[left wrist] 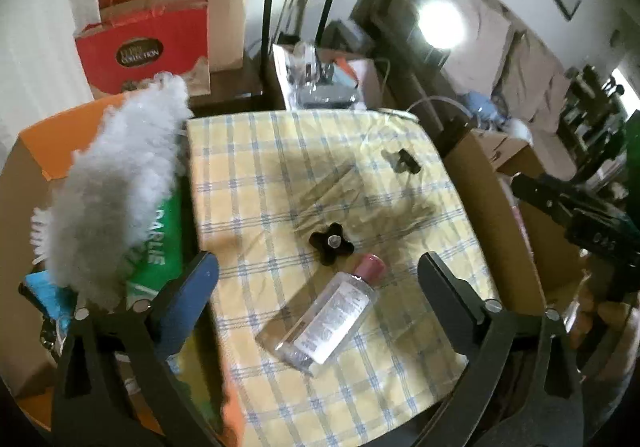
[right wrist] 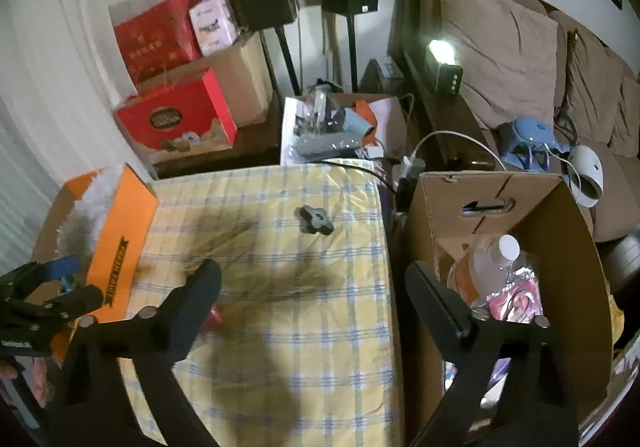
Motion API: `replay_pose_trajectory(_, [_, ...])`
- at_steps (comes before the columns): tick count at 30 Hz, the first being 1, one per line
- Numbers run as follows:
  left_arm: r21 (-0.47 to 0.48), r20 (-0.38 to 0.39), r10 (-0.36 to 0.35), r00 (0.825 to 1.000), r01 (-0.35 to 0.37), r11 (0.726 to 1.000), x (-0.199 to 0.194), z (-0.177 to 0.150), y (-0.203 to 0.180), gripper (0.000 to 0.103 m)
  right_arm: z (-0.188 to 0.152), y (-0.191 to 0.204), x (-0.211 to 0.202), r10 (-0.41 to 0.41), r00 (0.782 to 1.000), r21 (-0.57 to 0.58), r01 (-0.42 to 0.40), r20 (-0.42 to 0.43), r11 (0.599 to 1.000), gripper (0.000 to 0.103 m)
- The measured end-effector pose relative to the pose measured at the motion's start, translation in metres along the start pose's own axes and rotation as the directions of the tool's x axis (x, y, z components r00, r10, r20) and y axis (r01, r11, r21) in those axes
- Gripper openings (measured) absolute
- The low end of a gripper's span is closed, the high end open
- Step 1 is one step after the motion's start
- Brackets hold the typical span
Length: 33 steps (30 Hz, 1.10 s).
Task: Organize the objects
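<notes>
A clear bottle with a pink cap [left wrist: 334,313] lies on the yellow checked cloth [left wrist: 280,151], between and just ahead of my open left gripper [left wrist: 318,273]. A black star knob [left wrist: 331,245] sits beyond its cap. A second black knob [left wrist: 404,161] lies farther back; it also shows in the right wrist view [right wrist: 315,222]. My right gripper [right wrist: 312,279] is open and empty above the cloth's right side [right wrist: 280,327]; the pink cap [right wrist: 214,317] peeks out by its left finger. The left gripper [right wrist: 38,303] shows at the left edge there.
An orange-lidded box [right wrist: 120,231] at the left holds a grey fluffy duster [left wrist: 116,187] and a green packet [left wrist: 160,247]. An open cardboard box [right wrist: 520,247] at the right holds a white-capped bottle [right wrist: 494,259] and packets. Red gift boxes [right wrist: 176,119], speaker stands and a sofa stand behind.
</notes>
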State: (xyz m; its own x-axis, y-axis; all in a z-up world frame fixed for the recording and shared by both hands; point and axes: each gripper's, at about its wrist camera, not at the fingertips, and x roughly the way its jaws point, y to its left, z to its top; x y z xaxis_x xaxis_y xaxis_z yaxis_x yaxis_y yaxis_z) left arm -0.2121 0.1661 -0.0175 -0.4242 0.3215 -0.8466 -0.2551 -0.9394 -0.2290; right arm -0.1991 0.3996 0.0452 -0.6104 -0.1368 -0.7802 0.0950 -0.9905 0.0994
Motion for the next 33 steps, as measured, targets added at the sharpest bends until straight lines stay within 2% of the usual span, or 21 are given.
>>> replay_pose_trajectory(2, [0.014, -0.025, 0.010, 1.000, -0.009, 1.000, 0.011, 0.003, -0.007, 0.093, 0.004, -0.003, 0.009, 0.008, 1.000, -0.001, -0.008, -0.023, 1.000, 0.082])
replay_pose_trajectory(5, [0.029, -0.070, 0.024, 0.997, -0.022, 0.999, 0.029, 0.006, -0.014, 0.084, 0.007, -0.008, 0.022, 0.013, 0.999, 0.003, -0.012, -0.048, 1.000, 0.073])
replay_pose_trajectory(9, [0.013, -0.133, 0.028, 0.991, -0.026, 1.000, 0.055, 0.010, -0.016, 0.080, 0.011, -0.013, 0.037, 0.027, 0.997, 0.028, -0.025, -0.074, 0.999, 0.066])
replay_pose_trajectory(11, [0.014, -0.144, 0.067, 0.987, -0.066, 0.998, 0.066, 0.012, -0.017, 0.079, 0.014, -0.015, 0.046, 0.030, 0.996, 0.033, -0.027, -0.090, 0.999, 0.063])
replay_pose_trajectory(15, [0.022, -0.134, 0.107, 0.985, -0.105, 0.994, 0.072, 0.018, -0.019, 0.079, 0.019, -0.015, 0.064, 0.030, 0.993, 0.032, -0.027, -0.118, 0.999, 0.061])
replay_pose_trajectory(16, [0.022, -0.130, 0.104, 0.986, -0.102, 0.994, 0.072, 0.020, -0.019, 0.079, 0.021, -0.015, 0.070, 0.029, 0.992, 0.033, -0.025, -0.126, 0.999, 0.059])
replay_pose_trajectory(18, [0.016, -0.131, 0.091, 0.987, -0.090, 0.996, 0.071, 0.022, -0.020, 0.072, 0.024, -0.015, 0.079, 0.025, 0.990, 0.031, -0.021, -0.138, 0.999, 0.058])
replay_pose_trajectory(22, [0.012, -0.123, 0.070, 0.990, -0.069, 0.998, 0.070, 0.026, -0.025, 0.072, 0.030, -0.016, 0.095, 0.035, 0.988, 0.034, -0.030, -0.152, 0.999, 0.058])
replay_pose_trajectory(25, [0.019, -0.149, 0.067, 0.987, -0.065, 0.998, 0.080, 0.026, -0.031, 0.069, 0.035, -0.016, 0.106, 0.038, 0.985, 0.039, -0.032, -0.165, 0.999, 0.057])
replay_pose_trajectory(28, [0.011, -0.188, 0.098, 0.977, -0.098, 0.995, 0.098, 0.025, -0.030, 0.060, 0.040, -0.017, 0.117, 0.048, 0.983, 0.034, -0.042, -0.179, 0.999, 0.056])
replay_pose_trajectory(33, [-0.073, -0.251, 0.036, 0.967, -0.055, 0.996, 0.122, 0.019, -0.016, 0.058, 0.045, -0.015, 0.140, 0.066, 0.973, 0.026, -0.062, -0.221, 0.998, 0.049])
